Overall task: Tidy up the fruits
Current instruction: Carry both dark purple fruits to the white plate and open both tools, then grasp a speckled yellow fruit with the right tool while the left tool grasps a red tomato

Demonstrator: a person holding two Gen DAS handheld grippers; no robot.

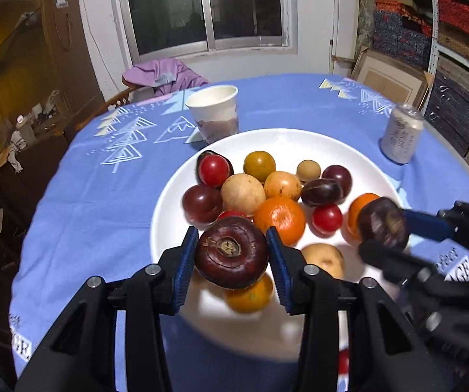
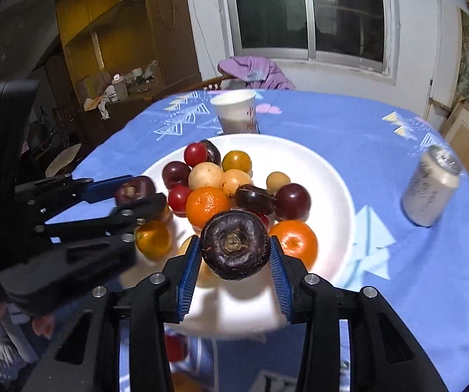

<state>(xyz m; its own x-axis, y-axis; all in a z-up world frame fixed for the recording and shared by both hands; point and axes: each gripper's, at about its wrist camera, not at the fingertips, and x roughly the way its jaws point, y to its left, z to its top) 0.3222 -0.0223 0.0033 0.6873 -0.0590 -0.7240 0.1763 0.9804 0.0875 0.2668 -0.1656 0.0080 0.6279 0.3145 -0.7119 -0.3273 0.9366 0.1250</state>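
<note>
My left gripper (image 1: 232,253) is shut on a dark red water chestnut (image 1: 231,251), held above the near rim of a white plate (image 1: 299,140). My right gripper (image 2: 234,250) is shut on a darker purple water chestnut (image 2: 234,245) over the same plate (image 2: 332,176). Each gripper shows in the other's view: the right one (image 1: 383,225) at the right, the left one (image 2: 136,192) at the left. The plate holds oranges (image 1: 280,219), red cherry tomatoes (image 1: 213,170), plums (image 1: 201,202), yellow and pale fruits (image 1: 242,192).
A paper cup (image 1: 214,114) stands behind the plate. A drink can (image 1: 401,134) stands at the right on the blue tablecloth (image 1: 87,196). A red fruit (image 2: 175,348) lies on the cloth near the plate's front rim. A chair with purple cloth (image 1: 162,75) is beyond the table.
</note>
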